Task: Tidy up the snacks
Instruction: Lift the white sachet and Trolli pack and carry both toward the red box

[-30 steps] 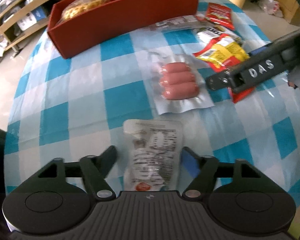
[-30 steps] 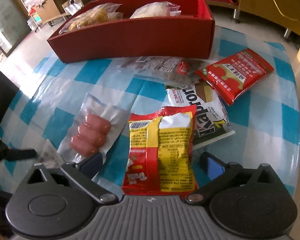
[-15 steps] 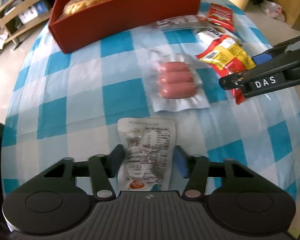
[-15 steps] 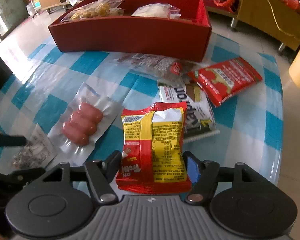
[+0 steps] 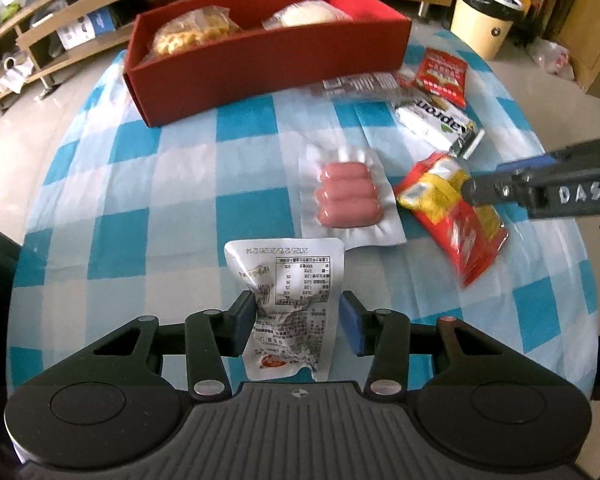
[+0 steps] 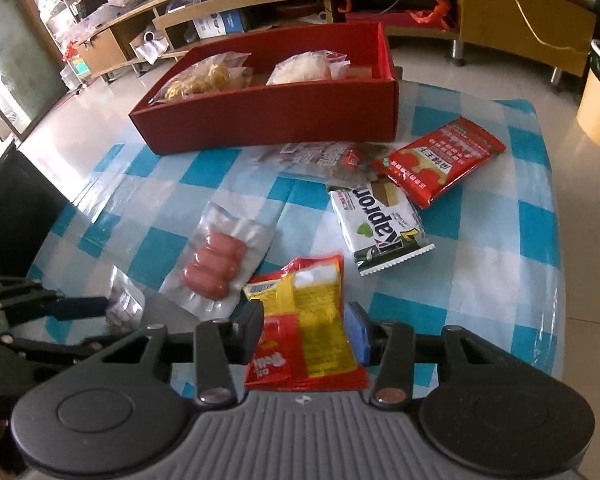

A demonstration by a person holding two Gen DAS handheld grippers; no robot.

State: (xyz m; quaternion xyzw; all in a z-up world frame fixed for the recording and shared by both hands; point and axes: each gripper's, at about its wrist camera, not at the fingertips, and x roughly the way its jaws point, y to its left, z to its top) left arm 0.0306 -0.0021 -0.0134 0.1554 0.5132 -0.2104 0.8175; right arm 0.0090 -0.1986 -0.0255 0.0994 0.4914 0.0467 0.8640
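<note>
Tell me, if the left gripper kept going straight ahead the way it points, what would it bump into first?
Probably the sausage pack, just beyond the white pouch the left gripper holds; farther on stands the red box. Depth is hard to judge.

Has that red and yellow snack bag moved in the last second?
Yes. The red and yellow bag, gripped by the right gripper, has lifted off the tablecloth.

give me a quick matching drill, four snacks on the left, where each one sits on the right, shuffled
1. white pouch
2. yellow-red bag
3. sausages
4. puffs

a. in the red box
b. in the right tongs
c. on the cloth, between the two held packs
d. in the left tongs

Pairs: 1-d, 2-b, 3-c, 4-a
</note>
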